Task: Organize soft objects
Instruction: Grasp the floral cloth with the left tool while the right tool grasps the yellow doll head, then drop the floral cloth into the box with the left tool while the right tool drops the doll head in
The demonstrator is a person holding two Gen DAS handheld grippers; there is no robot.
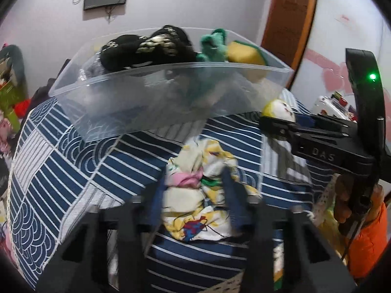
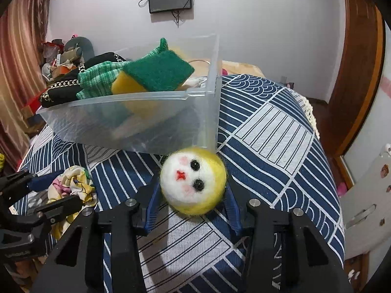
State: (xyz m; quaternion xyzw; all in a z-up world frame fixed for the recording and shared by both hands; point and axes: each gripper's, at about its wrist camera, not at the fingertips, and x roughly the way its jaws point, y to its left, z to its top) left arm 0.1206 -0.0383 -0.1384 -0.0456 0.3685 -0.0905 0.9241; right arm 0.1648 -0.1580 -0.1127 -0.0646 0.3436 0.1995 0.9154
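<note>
My left gripper (image 1: 195, 183) is shut on a crumpled yellow-and-white printed cloth (image 1: 198, 188) above the blue patterned bed; the cloth also shows in the right wrist view (image 2: 73, 185). My right gripper (image 2: 193, 185) is shut on a yellow-and-white felt ball with a face (image 2: 193, 180), just in front of the clear plastic bin's corner; the ball shows in the left wrist view (image 1: 278, 108). The clear bin (image 1: 171, 92) (image 2: 127, 122) holds a black patterned item (image 1: 146, 48), a green knit glove (image 2: 97, 83) and a yellow-green sponge (image 2: 156, 75).
The bed cover (image 2: 268, 134) has blue and white stripes and wave patterns. A wooden door frame (image 2: 354, 73) stands at the right. A cluttered pile (image 2: 63, 53) lies behind the bin on the left. A white cabinet (image 2: 366, 207) is at the right.
</note>
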